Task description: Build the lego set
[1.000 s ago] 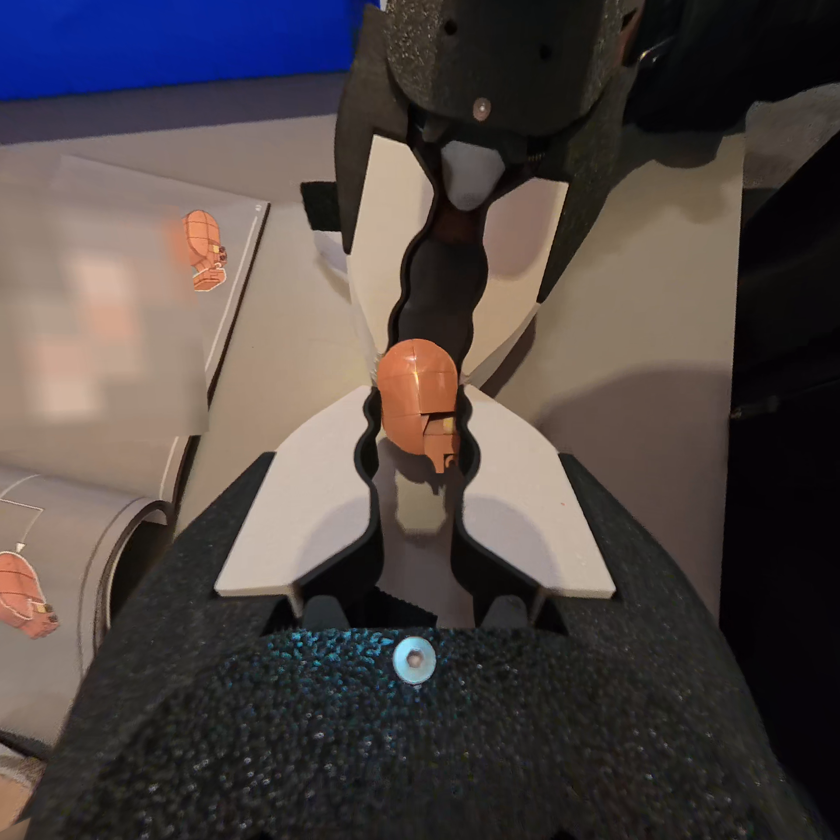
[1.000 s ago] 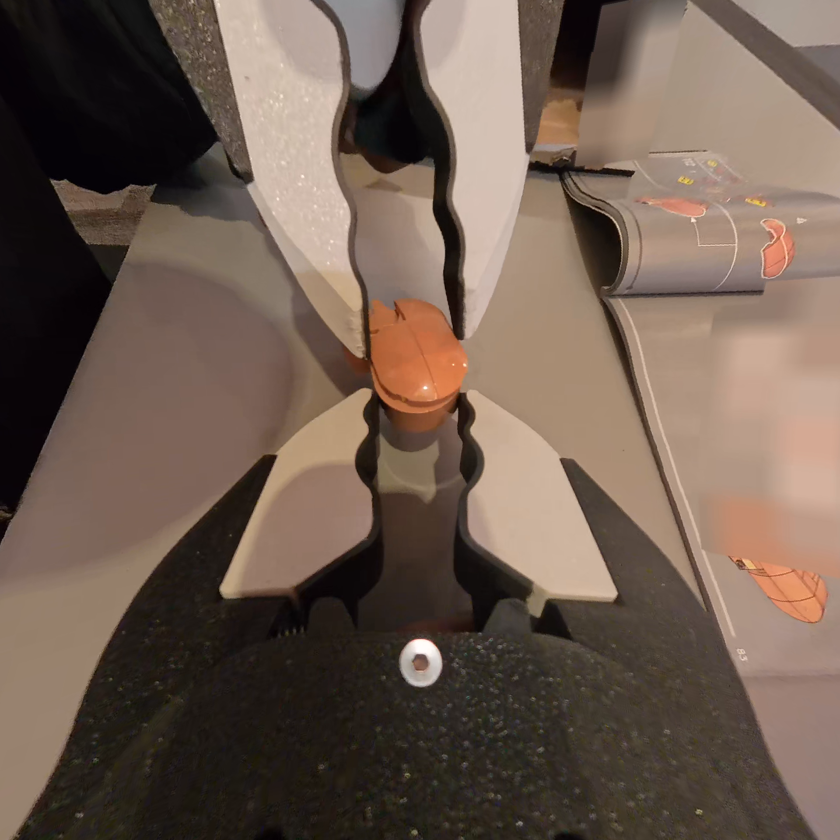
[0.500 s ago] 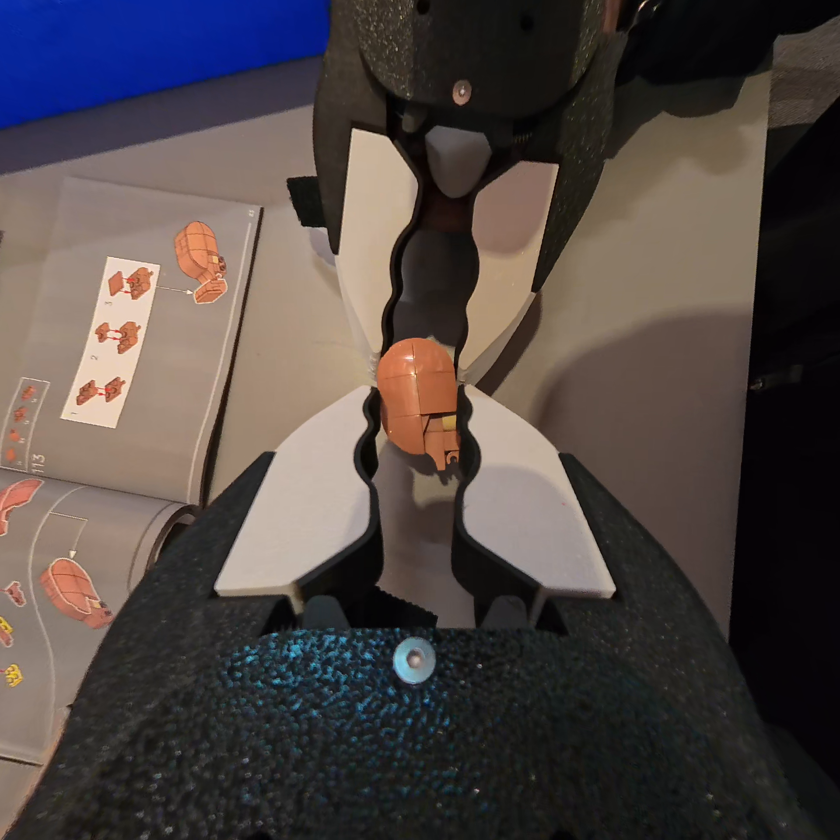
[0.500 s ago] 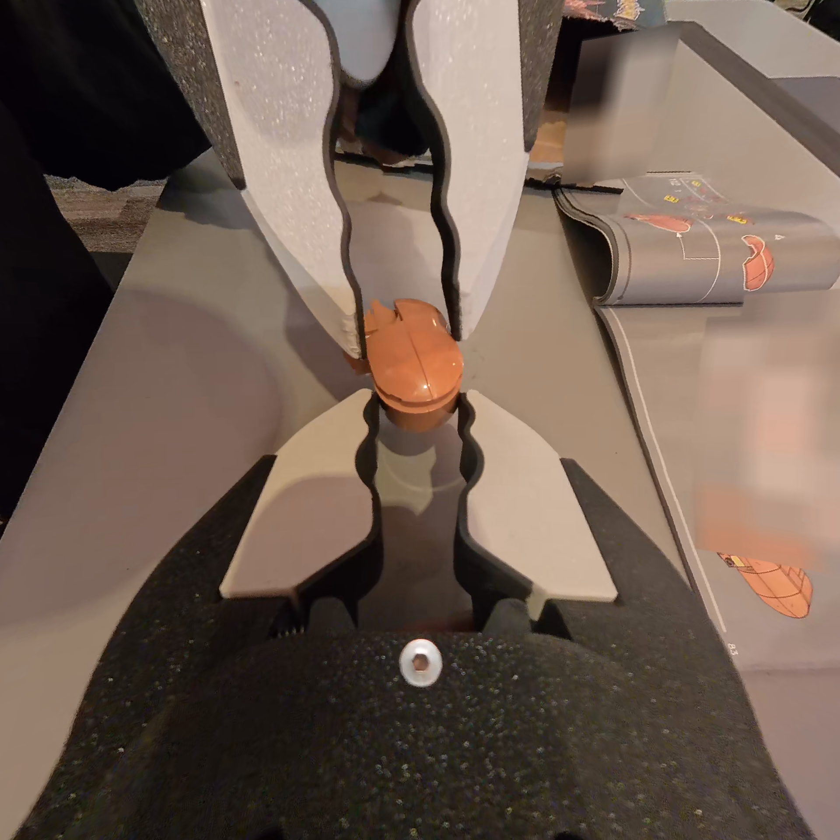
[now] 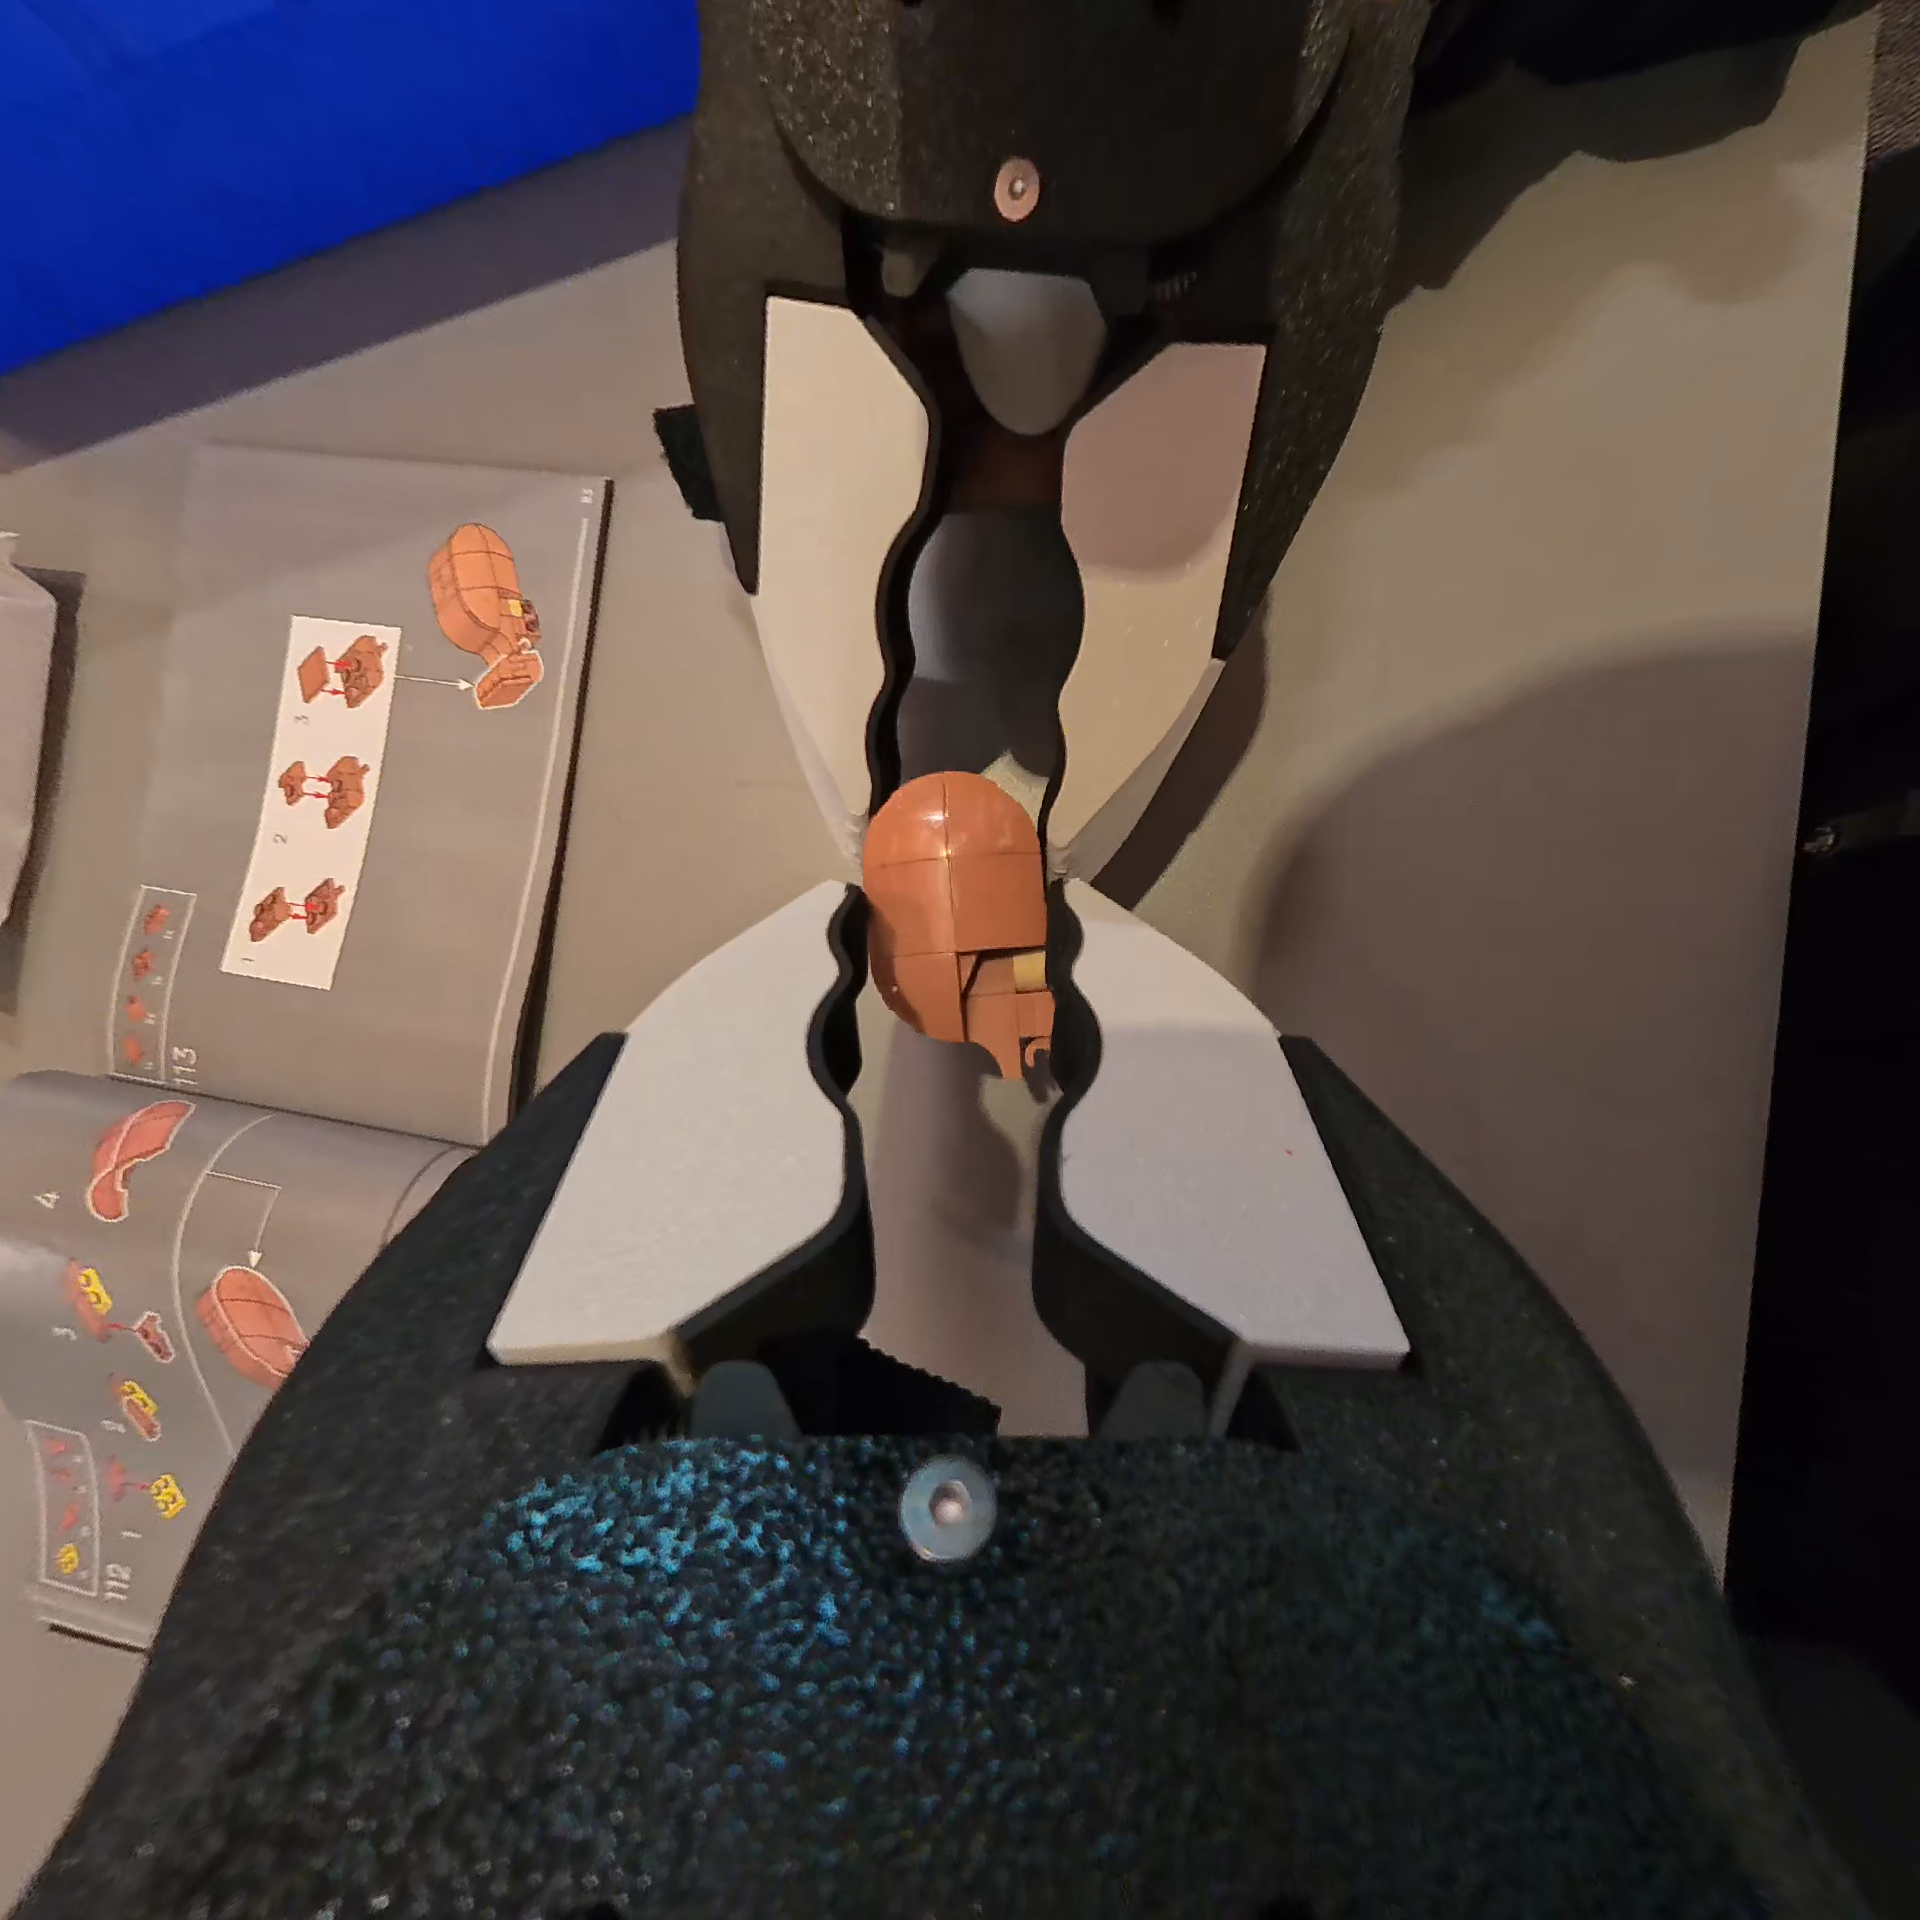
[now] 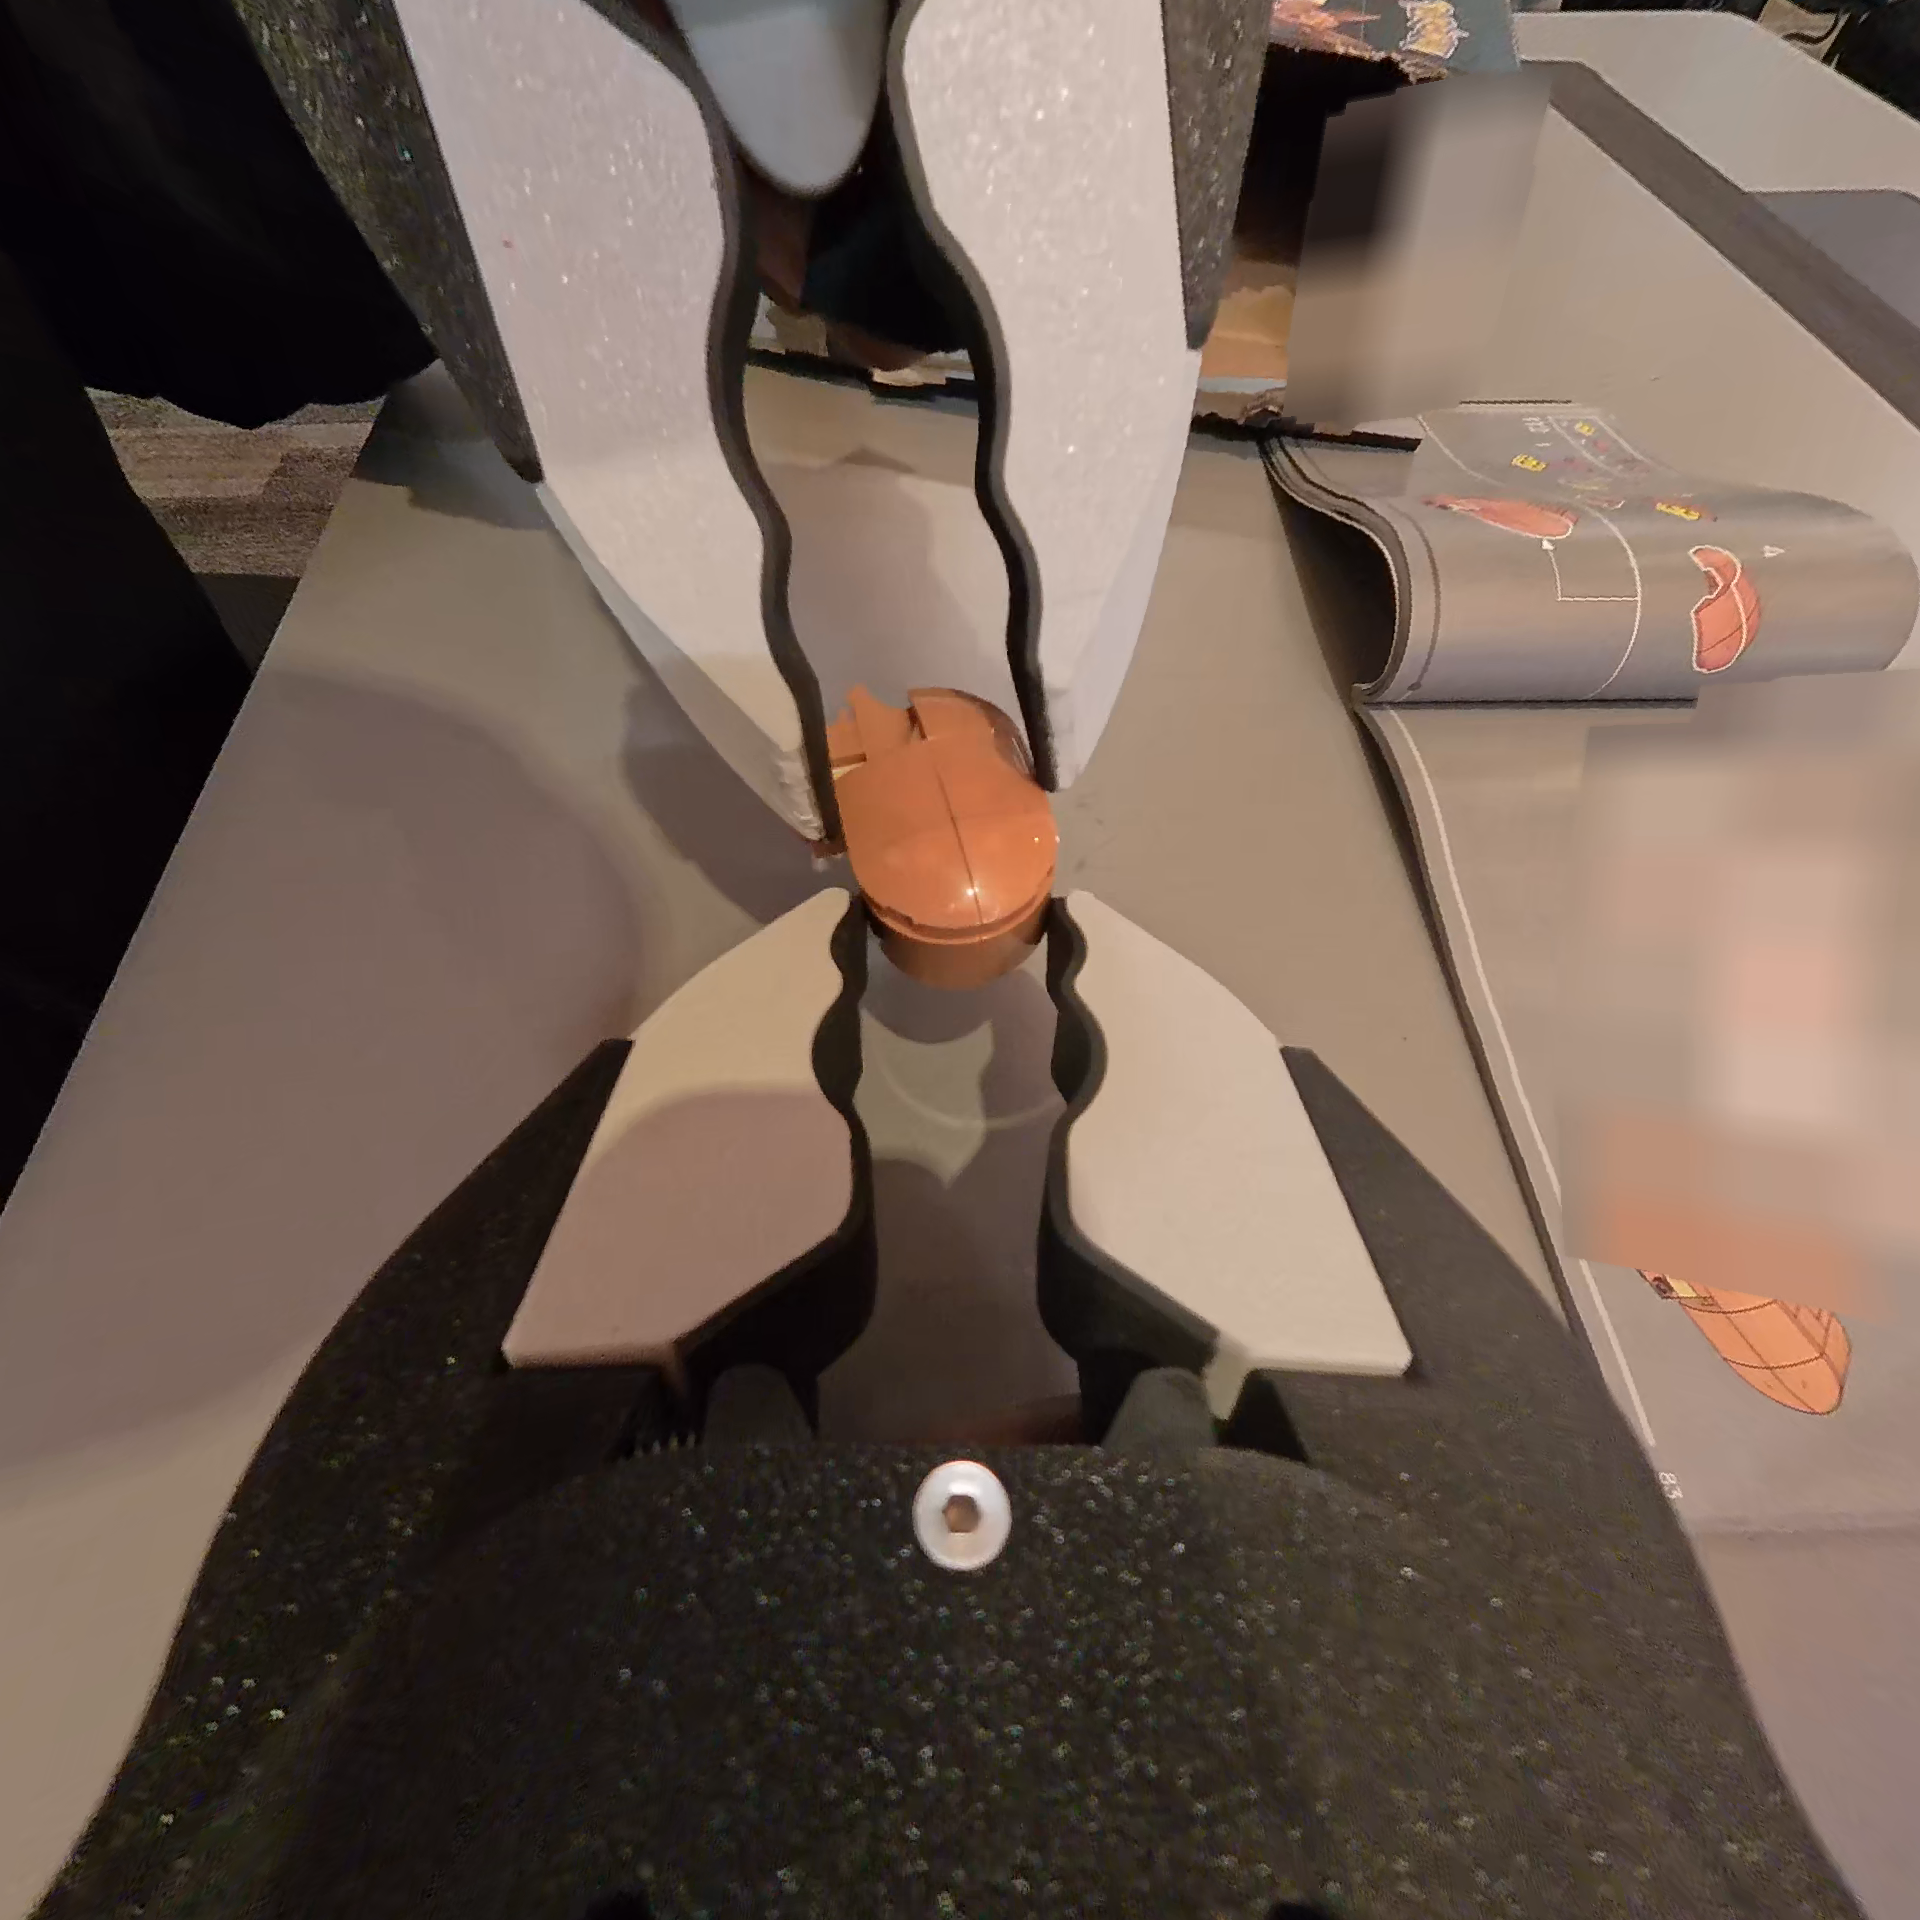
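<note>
Nearest in each wrist view are that gripper's own grey fingers and black body. The left gripper [image 5: 956, 956] has its jaws closed to a narrow gap on the squared end of a small brown lego model [image 5: 951, 914], pinched at the fingertips. The right gripper [image 6: 951, 925] grips the rounded end of the same model [image 6: 940, 862] in like manner, jaws narrowly parted and pressed to its sides. The two grippers meet tip to tip, and the model is held between them, clear above the bench [image 5: 1455, 935]. The bench is plain grey and matt, with soft shadows under the tools. An open instruction booklet [image 5: 343, 831] lies flat on it to the left gripper's side, pages curling at the fold. Farther off are a blue surface [image 5: 312, 156] and, past the bench edge, dark carpet [image 6: 218, 478].
</note>
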